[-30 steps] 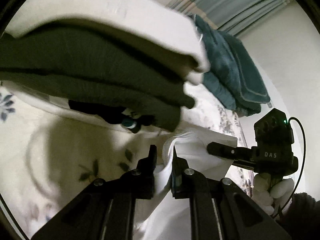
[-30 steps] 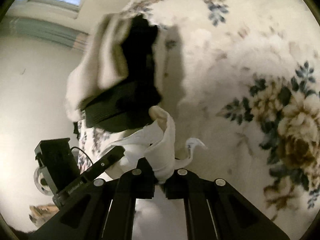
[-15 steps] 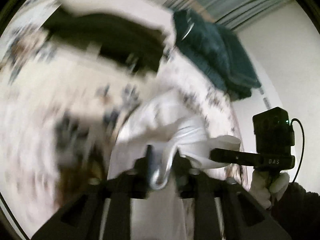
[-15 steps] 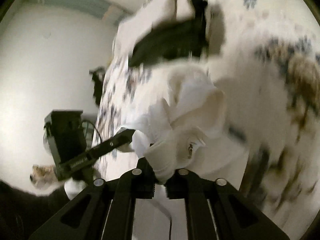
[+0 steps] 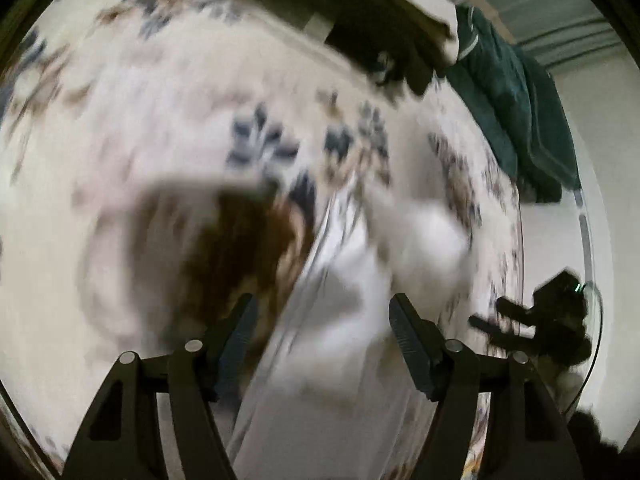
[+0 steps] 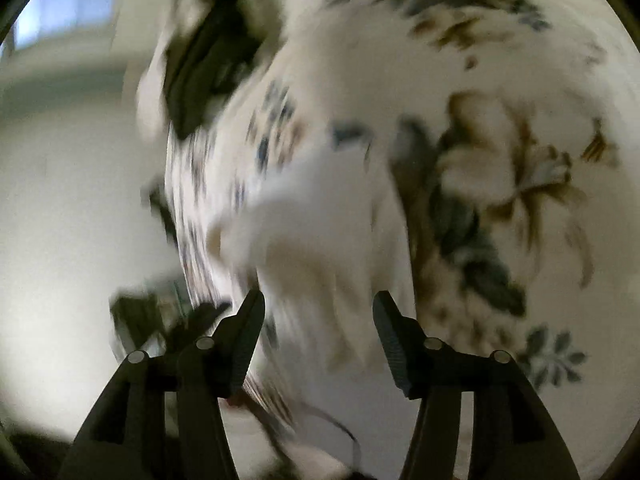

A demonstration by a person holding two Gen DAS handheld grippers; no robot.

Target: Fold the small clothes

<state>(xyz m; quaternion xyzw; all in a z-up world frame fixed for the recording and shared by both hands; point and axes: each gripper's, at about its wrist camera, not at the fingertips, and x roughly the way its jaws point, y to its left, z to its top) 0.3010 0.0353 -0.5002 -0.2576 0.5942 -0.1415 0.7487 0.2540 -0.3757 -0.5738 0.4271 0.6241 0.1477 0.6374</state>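
A small white garment [image 5: 360, 288] lies bunched on the floral bedspread [image 5: 160, 128], just beyond my left gripper [image 5: 322, 316], which is open and empty above it. The same white garment [image 6: 316, 232] shows in the right wrist view, in front of my right gripper [image 6: 318, 312], which is also open and empty. Both views are motion-blurred. The right gripper's body [image 5: 556, 320] shows at the right edge of the left wrist view.
A stack of folded dark and white clothes [image 5: 360, 20] sits at the far side of the bed, also in the right wrist view [image 6: 208, 60]. A teal towel pile [image 5: 516, 108] lies beyond it. The bed edge and a white wall [image 6: 80, 200] are at the left.
Both grippers have opened and let go of the white garment, which now lies on the bedspread. Both have pulled back from the folded stack.
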